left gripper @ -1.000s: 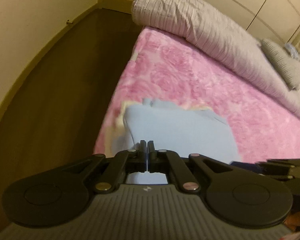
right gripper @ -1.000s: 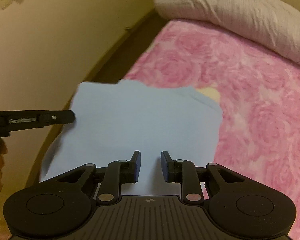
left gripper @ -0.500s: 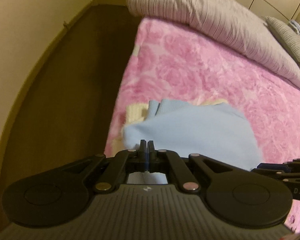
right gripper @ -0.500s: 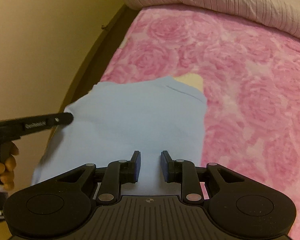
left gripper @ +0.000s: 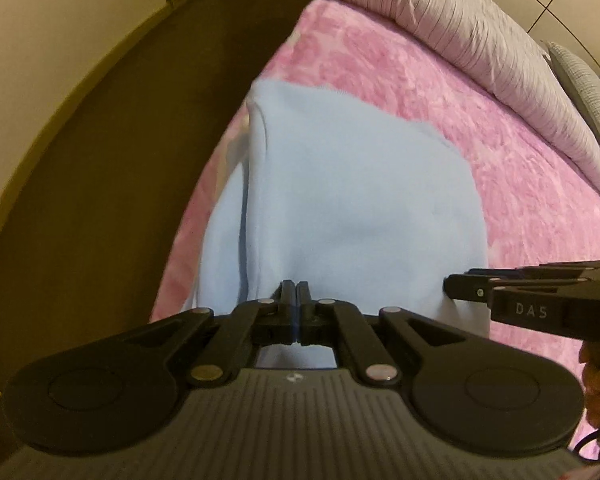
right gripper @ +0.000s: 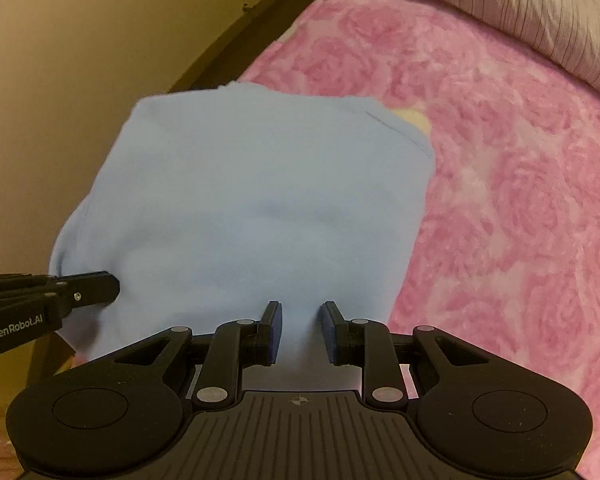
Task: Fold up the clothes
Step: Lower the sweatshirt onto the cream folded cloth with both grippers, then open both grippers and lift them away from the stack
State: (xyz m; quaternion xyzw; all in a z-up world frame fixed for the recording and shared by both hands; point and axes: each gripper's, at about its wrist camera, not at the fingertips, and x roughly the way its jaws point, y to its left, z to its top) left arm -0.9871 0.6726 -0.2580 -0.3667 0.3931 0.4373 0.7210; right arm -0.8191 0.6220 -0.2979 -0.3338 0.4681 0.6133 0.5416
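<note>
A light blue garment (left gripper: 360, 200) (right gripper: 260, 200) hangs lifted over the near left edge of the pink rose-patterned bed (left gripper: 532, 208) (right gripper: 520, 208). My left gripper (left gripper: 296, 304) is shut on its near edge, cloth pinched between the closed fingers; in the right wrist view its tip (right gripper: 108, 286) bites the garment's left corner. My right gripper (right gripper: 300, 332) holds the same near edge further right, its fingers a narrow gap apart with cloth filling that gap. In the left wrist view its tip (left gripper: 448, 292) touches the garment's right corner. The far hem lies on the bed.
A striped grey-white duvet (left gripper: 460, 28) (right gripper: 520, 8) is bunched along the bed's far side, beside a grey pillow (left gripper: 580, 80). Dark floor (left gripper: 140, 160) and a beige wall (right gripper: 100, 60) run along the bed's left. A pale yellow patch (right gripper: 414, 118) peeks out past the garment.
Both grippers have carried the garment's near edge forward and up. The cloth now fills more of both views and hides most of the yellow patch. Neither gripper's jaws have changed.
</note>
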